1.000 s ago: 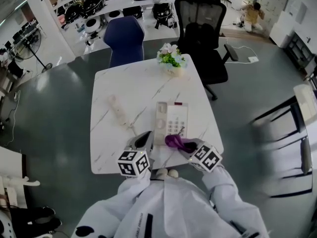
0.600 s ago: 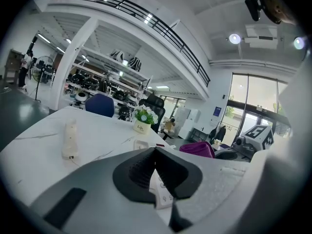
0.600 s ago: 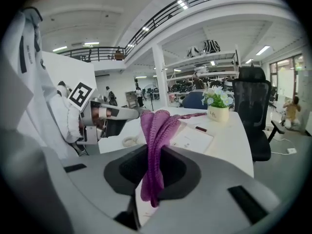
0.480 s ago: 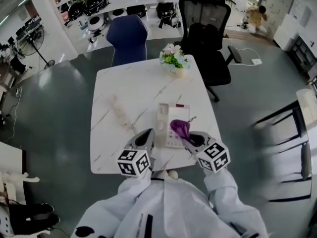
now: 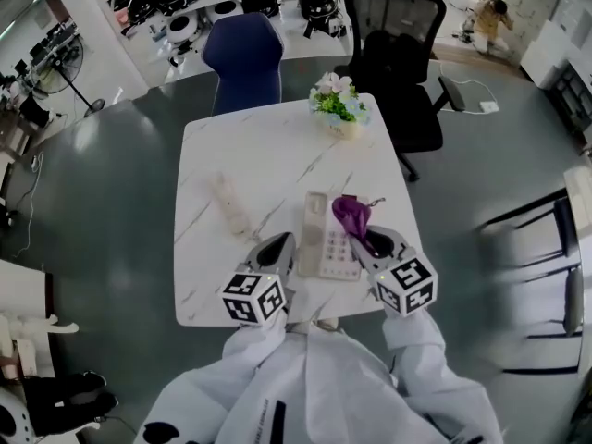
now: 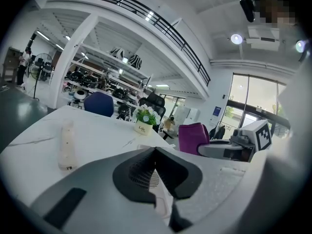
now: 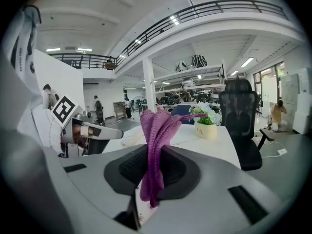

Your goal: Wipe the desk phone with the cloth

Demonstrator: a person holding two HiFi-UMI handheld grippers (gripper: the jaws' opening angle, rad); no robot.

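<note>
While both tools hang low over the near edge, scene: a white marbled worktop point(image 5: 259, 155) fills the middle of the head view, with grey floor all round it.
Desk phone: the white desk phone point(image 5: 328, 239) lies flat on the worktop in the lower middle of the frame, its handset along the left side and its keypad to the right.
Right tool: the right tool point(image 5: 367, 239) is clamped on the cloth; its own view shows the fabric pinched between the two dark pads, standing up above them and trailing down below.
Cloth: the purple cloth point(image 5: 351, 214) is bunched over the upper right corner of the phone; whether it touches the phone cannot be told.
Left tool: the left tool point(image 5: 280, 248) sits just left of the phone's near end, its jaws closed together with nothing between them.
Sleeves: white sleeves point(image 5: 305, 387) reach up from the bottom of the frame to both marker cubes.
Other things on the worktop: a pot of flowers point(image 5: 339, 109) stands at the far edge, upper middle of the frame; a long white bar point(image 5: 231, 202) lies left of the phone, well apart from it.
Chairs: a blue chair point(image 5: 243, 58) and a black office chair point(image 5: 398, 54) stand beyond the far edge, along the top of the frame.
</note>
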